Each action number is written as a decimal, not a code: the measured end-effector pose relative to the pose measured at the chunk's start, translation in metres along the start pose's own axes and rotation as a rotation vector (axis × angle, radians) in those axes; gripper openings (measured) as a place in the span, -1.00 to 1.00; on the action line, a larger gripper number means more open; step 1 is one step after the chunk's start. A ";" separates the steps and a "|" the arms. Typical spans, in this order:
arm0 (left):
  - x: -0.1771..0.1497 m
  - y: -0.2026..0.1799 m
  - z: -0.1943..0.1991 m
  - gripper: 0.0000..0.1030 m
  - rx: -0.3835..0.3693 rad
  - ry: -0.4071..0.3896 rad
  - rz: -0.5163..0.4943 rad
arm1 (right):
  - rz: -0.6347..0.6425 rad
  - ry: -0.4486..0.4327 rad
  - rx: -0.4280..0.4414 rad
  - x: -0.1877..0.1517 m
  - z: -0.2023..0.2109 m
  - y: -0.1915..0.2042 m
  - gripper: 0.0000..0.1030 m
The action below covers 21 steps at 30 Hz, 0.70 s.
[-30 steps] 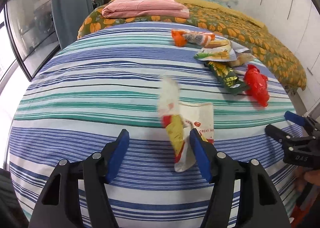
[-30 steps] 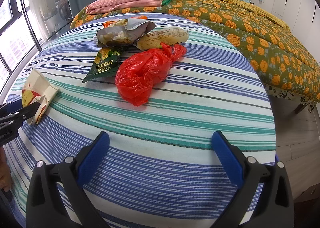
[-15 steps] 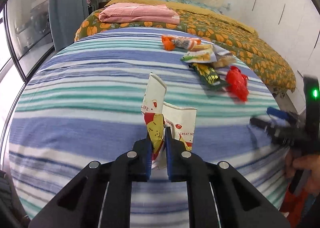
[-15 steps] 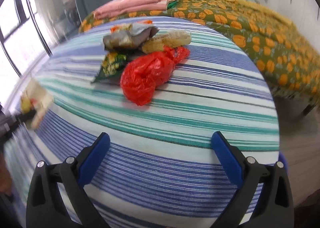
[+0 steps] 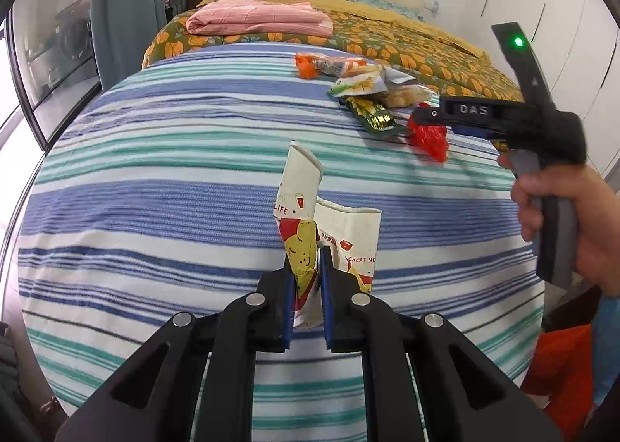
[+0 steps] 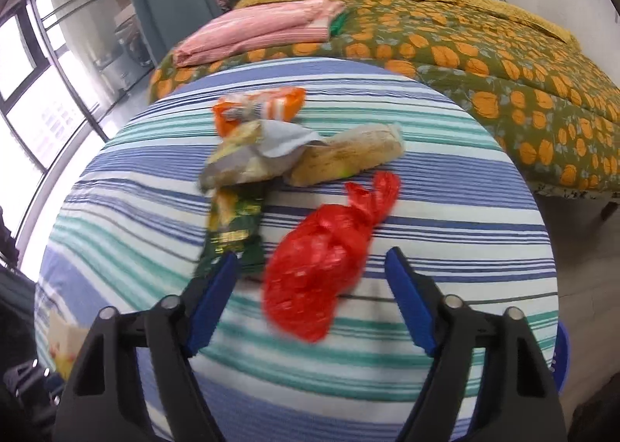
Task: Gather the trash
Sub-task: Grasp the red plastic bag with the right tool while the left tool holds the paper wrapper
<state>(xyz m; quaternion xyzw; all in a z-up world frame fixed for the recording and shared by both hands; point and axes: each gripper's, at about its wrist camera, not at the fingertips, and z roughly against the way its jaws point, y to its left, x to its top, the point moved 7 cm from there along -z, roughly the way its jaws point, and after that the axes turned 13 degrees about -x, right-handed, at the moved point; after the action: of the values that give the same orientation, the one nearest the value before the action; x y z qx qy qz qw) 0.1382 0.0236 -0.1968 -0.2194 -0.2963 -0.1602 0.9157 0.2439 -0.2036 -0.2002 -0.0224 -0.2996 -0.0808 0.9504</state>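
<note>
Trash lies scattered over the striped sheet (image 5: 162, 186) of the bed, and we hold one piece of it already: our left claw (image 5: 306, 279) is clamped tight on a torn paper cup (image 5: 310, 225), white with a yellow cartoon print. The cup's long axis runs up and away from us, its folded tip pointing toward the far end of the bed, and a second flap spreads out to the right of the pads.

Our right claw (image 6: 310, 283) is half spread with its jaws closing, and the red plastic bag (image 6: 321, 260) sits between the blue pads (image 6: 211, 300), which do not yet press on it. The bag lies slanted, its knotted, twisted end pointing far and to the right, its bulky end near us. Whether anything is inside it we cannot tell.

Just left of the bag a green snack wrapper (image 6: 232, 229) lies with its length running near to far. Beyond it a silver-grey crumpled packet (image 6: 252, 159), a tan wrapper (image 6: 348, 159) lying crosswise and an orange wrapper (image 6: 259, 107) cluster together. From the left wrist view the right hand (image 5: 581, 217) grips its handle at the right, over the red bag. A folded pink blanket (image 5: 259, 18) rests on the flowered cover (image 5: 407, 43) further off.
</note>
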 end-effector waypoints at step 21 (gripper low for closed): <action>-0.010 -0.054 -0.010 -0.80 -0.016 0.029 -0.071 | 0.255 0.032 0.168 -0.110 0.089 -0.006 -0.24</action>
<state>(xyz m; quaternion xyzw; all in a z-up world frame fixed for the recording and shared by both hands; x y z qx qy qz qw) 0.1123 -0.0256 -0.1936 -0.2135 -0.2894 -0.1982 0.9118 0.1037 -0.1862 -0.1907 0.0207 -0.2848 0.0653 0.9561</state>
